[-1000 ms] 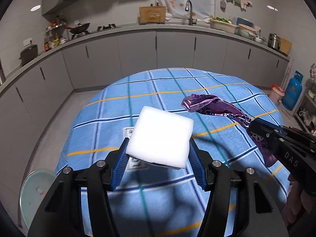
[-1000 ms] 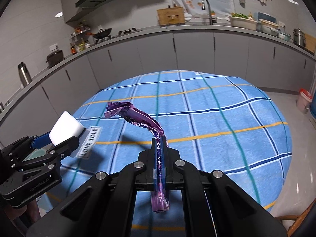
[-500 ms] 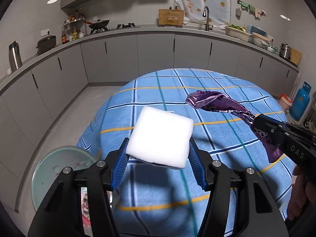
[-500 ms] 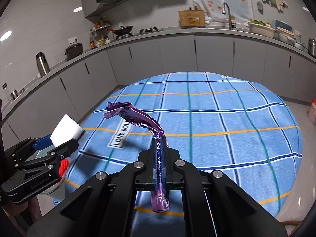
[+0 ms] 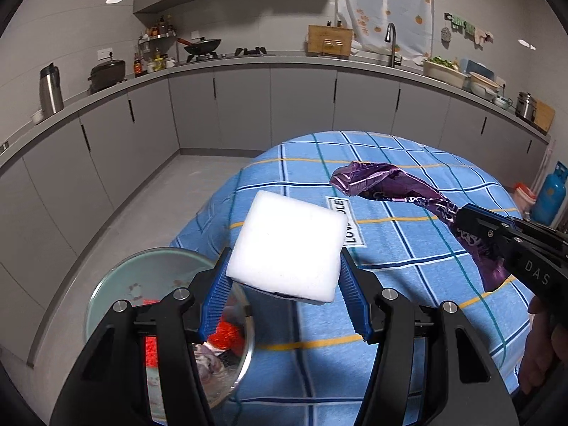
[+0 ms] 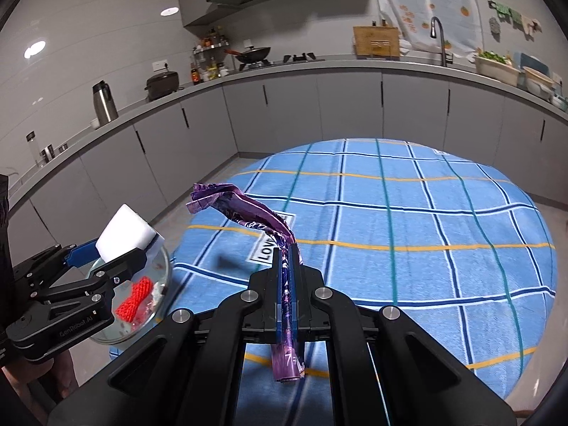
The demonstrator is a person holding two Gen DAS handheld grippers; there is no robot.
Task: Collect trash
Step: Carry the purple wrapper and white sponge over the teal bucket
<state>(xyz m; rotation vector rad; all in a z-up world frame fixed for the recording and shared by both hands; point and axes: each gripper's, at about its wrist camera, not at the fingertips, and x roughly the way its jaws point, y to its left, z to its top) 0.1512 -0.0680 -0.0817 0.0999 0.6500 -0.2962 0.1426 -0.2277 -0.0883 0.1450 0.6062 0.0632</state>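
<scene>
Trash bin [image 5: 106, 284], a round open container holding red netting [image 6: 136, 298], stands on the floor off the table [image 5: 408, 248] edge, at seven o'clock in the left wrist view. Left gripper [image 5: 284, 280] clamps a white foam block [image 5: 291, 245] at mid-width, directly over the bin's rim; it is the nearer hand. Right gripper [image 6: 287, 248], jaws pressed together on a purple wrapper [image 6: 245, 213], lies at three o'clock, wrapper's long axis pointing toward the bin.

White foam block [image 5: 291, 245], squarish, tilted, held above bin [image 5: 117, 284] w/ red mesh scrap [image 6: 136, 298]. Purple foil wrapper [image 6: 245, 213], twisted, crumpled, held over table edge.
</scene>
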